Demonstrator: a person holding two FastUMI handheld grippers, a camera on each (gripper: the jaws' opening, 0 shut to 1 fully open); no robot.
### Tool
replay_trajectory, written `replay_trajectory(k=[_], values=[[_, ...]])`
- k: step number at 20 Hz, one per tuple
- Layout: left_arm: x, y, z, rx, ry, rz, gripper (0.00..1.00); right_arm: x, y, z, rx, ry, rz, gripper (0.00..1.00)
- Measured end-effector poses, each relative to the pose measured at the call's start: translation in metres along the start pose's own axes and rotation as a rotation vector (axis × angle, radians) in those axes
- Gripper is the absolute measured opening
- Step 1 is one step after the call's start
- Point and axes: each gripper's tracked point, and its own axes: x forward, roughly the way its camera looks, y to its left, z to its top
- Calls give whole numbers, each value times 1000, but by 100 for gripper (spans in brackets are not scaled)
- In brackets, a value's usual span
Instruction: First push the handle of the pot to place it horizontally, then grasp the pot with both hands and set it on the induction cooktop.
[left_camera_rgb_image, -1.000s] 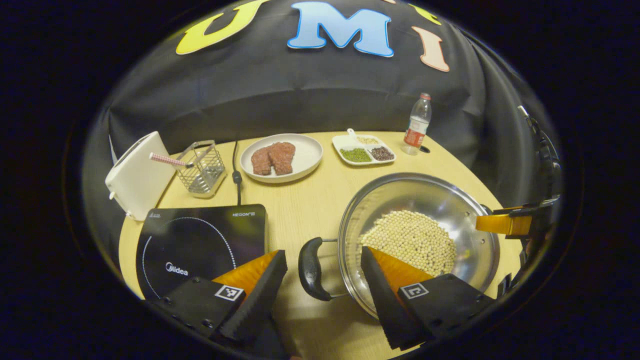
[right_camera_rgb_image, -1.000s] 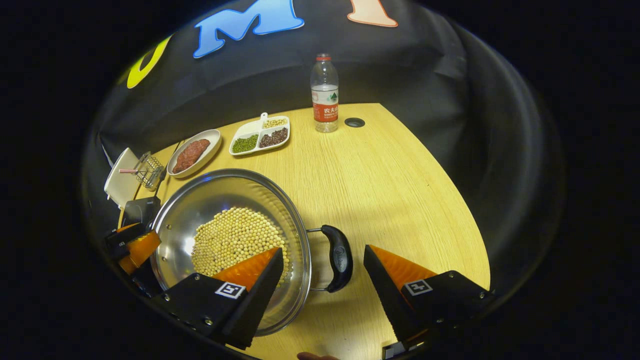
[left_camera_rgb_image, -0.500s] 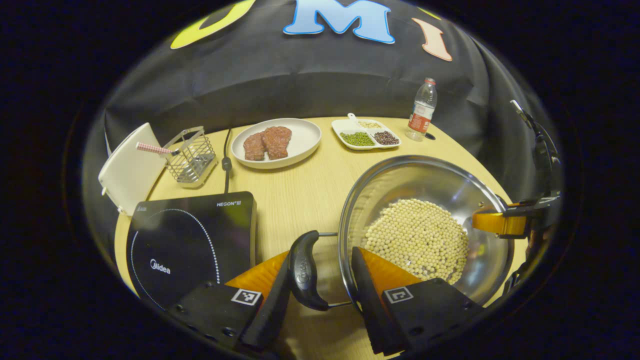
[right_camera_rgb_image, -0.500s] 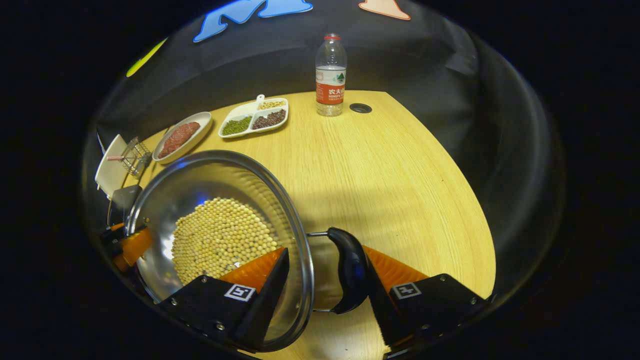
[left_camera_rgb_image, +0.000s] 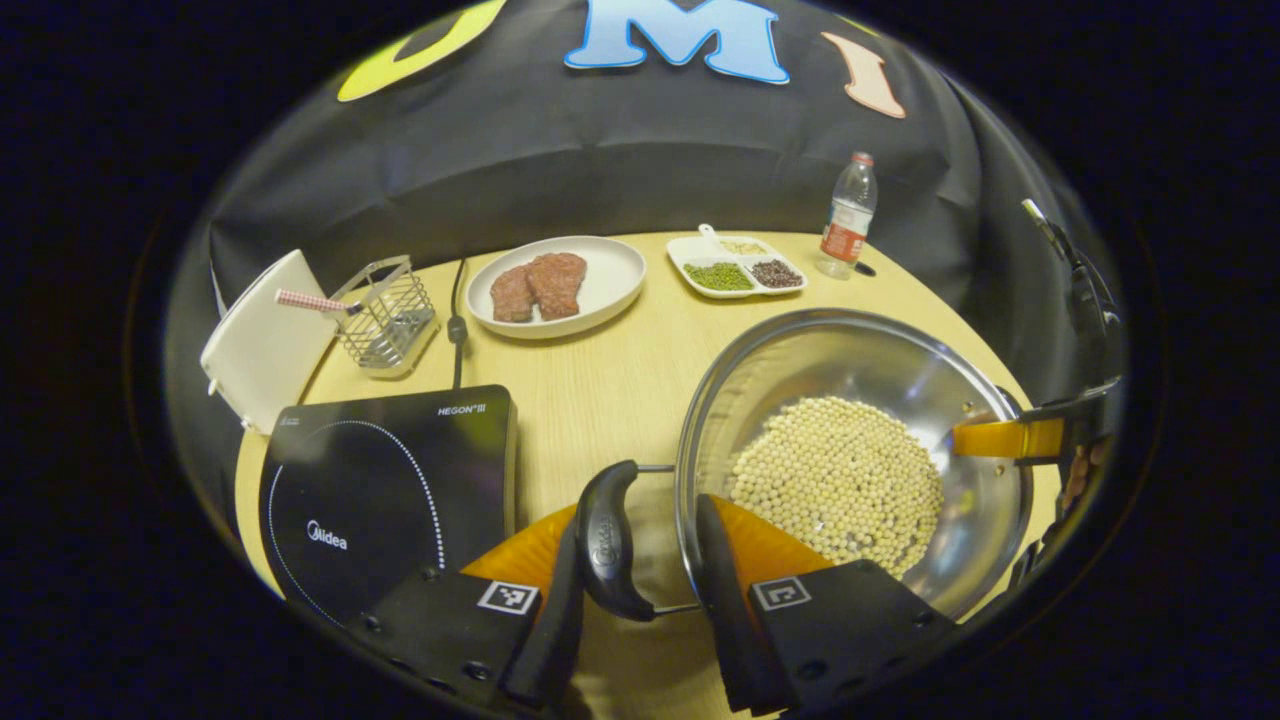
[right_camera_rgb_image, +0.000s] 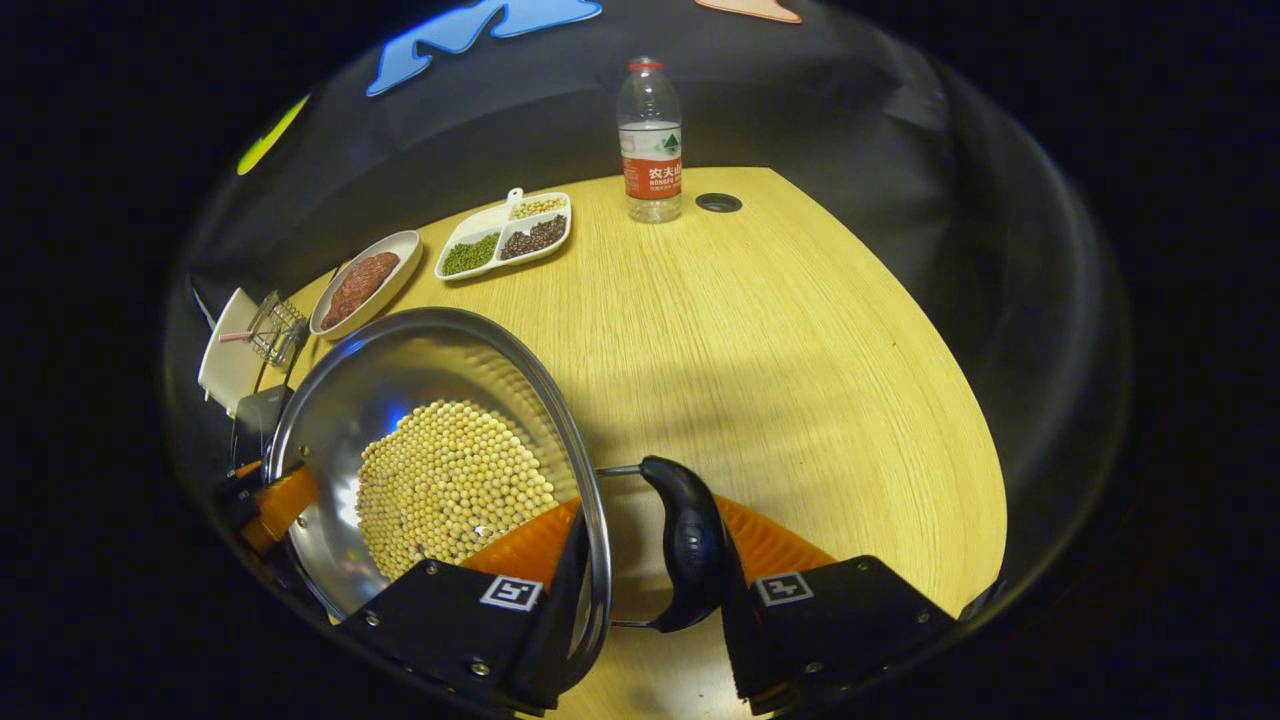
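**Both handles clamped, pot ready to travel**

Pale wooden tabletop (right_camera_rgb_image: 780, 330) fronts the black booth cloth, and near its front edge sits the wide stainless-steel pot (left_camera_rgb_image: 870, 360) with a bed of yellow soybeans (left_camera_rgb_image: 840, 480) across its bottom. A second ago both tools stood spread on either side of the pot's black loop handles; now each has pressed together. The left gripper (left_camera_rgb_image: 635, 585) pinches the left black handle (left_camera_rgb_image: 605, 540) against the pot's rim side, one finger outside the loop, the other just inside the steel wall. The right gripper (right_camera_rgb_image: 650, 580) does the same on the right black handle (right_camera_rgb_image: 685, 545). The rim looks slightly raised and tilted compared with a moment back, so I judge the lift has just begun; whether the base has cleared the wood, I cannot tell.

That leaves the carry. The black glass induction cooktop (left_camera_rgb_image: 390, 490) lies just beside the pot on its left, so a short level shift should do; any tilt would roll the beans.

Farther back stand a white plate of red meat (left_camera_rgb_image: 555, 290), a divided white dish of beans (left_camera_rgb_image: 735, 275), a wire basket (left_camera_rgb_image: 385, 320) and a plastic water bottle (right_camera_rgb_image: 650, 140).
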Motion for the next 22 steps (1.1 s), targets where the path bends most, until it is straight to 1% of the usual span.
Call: replay_trajectory(k=[1, 5, 6, 8, 9, 10, 12, 13, 14, 15, 17, 18, 19, 22], values=[[0, 0, 0, 8, 3, 0, 63, -2, 0, -2, 14, 4, 2, 63], [-4, -3, 5, 8, -5, 0, 63, -9, 1, -6, 32, 19, 8, 63], [-6, -3, 8, 11, -11, -2, 60, -14, 2, -7, 33, 18, 9, 63], [-11, -2, 13, 10, -23, -9, 60, -28, 3, -6, 40, 16, 10, 63], [-16, -2, 16, 7, -30, -11, 60, -34, 5, -4, 44, 13, 10, 63], [-24, 0, 20, 5, -37, -15, 63, -39, 7, -3, 44, 12, 9, 63], [-44, 4, 25, -1, -46, -21, 63, -55, 11, 0, 34, -1, 7, 63], [-47, 8, 27, -8, -49, -24, 60, -62, 14, 1, 30, -8, 7, 63], [-49, 10, 28, -12, -52, -25, 60, -69, 17, 2, 27, -10, 6, 62], [-52, 13, 29, -12, -52, -26, 63, -75, 21, 1, 24, -12, 5, 63], [-62, 20, 31, -14, -48, -22, 63, -81, 29, 0, 24, -4, 17, 63], [-68, 23, 33, -16, -55, -18, 60, -85, 36, 0, 28, -2, 26, 62], [-74, 27, 37, -14, -62, -12, 63, -91, 44, -1, 31, -3, 35, 62], [-93, 44, 40, -17, -76, -4, 63, -104, 63, -1, 20, -12, 42, 62]])
